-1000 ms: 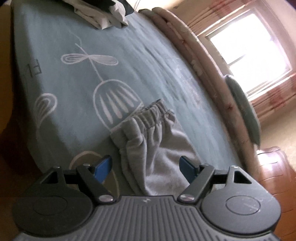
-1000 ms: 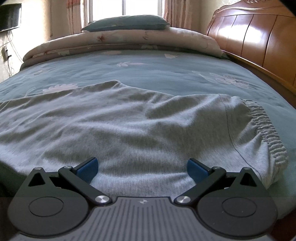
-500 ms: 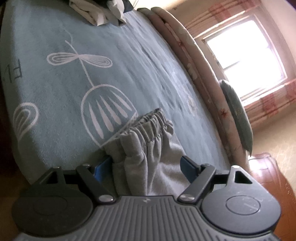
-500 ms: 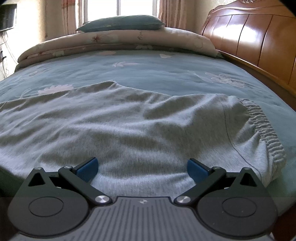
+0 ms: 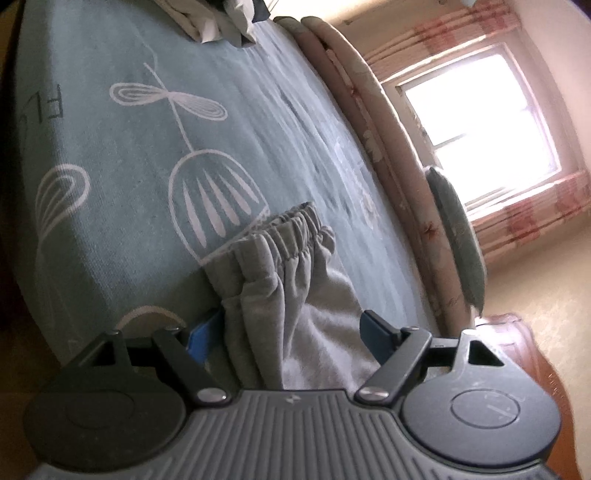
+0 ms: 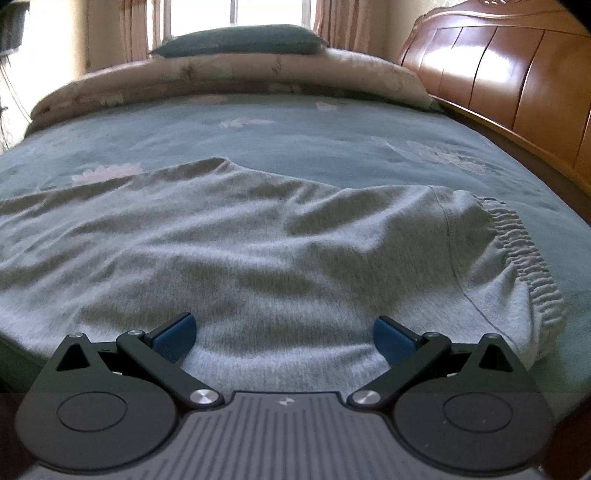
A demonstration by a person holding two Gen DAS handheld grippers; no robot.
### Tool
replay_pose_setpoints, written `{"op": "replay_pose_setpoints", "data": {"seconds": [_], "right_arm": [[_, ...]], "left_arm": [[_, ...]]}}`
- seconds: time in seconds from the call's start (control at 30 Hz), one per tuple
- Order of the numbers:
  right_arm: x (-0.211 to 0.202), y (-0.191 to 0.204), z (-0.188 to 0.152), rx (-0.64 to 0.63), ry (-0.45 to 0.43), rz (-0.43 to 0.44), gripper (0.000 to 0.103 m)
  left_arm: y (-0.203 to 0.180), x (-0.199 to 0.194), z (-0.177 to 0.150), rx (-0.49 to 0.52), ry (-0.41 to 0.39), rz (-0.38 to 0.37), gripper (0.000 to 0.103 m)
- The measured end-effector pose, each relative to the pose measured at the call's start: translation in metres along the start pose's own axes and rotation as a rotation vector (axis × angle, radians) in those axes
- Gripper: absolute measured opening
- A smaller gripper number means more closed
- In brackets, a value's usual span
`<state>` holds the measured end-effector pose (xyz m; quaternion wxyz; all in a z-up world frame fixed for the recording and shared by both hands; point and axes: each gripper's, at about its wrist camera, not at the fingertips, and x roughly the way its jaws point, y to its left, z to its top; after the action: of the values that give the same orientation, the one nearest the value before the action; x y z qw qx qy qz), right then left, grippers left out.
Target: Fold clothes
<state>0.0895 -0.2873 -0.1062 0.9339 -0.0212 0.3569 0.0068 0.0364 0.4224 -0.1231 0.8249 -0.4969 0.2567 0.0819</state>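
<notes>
Here, item one: a pair of grey knit jogging trousers (image 6: 258, 258), laid flat across a bed covered in a teal sheet with white plant motifs (image 5: 129, 155). Elastic-gathered end (image 6: 524, 258) lies toward the glossy brown wooden headboard (image 6: 498, 74). Another gathered end (image 5: 291, 229) sits bunched at the near bed edge in the left wrist view.

Left gripper (image 5: 284, 332): blue-padded fingers spread wide, the bunched grey fabric standing between them; one pad is partly hidden behind the cloth, and no pinch shows.

Right gripper (image 6: 284, 332): fingers spread wide, low over the trousers' near edge, holding nothing.

Also present: rolled beige floral quilt (image 6: 240, 74) along the far side, dark green pillow (image 6: 240, 38) on top, pile of white and dark clothes (image 5: 218, 22) far down the bed, bright window (image 5: 476, 122) with pink patterned curtains (image 5: 535, 210).
</notes>
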Motion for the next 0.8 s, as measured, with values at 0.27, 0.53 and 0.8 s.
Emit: {"op": "replay_pose_setpoints", "data": {"seconds": [0.27,0.53,0.8], "right_arm": [[-0.040,0.082,0.053,-0.330,-0.139,0.137,0.103],[-0.050,0.235,0.114,-0.650,-0.273,0.408,0.080],[-0.056,0.393,0.106,-0.978,-0.289,0.662,0.055]], "left_arm": [[-0.051,-0.024,-0.018,0.348,-0.050,0.171,0.084],[-0.038,-0.052,-0.010,0.162,-0.069,0.007,0.084],[-0.014,-0.061,-0.011,0.044,-0.076,-0.036,0.084]]}}
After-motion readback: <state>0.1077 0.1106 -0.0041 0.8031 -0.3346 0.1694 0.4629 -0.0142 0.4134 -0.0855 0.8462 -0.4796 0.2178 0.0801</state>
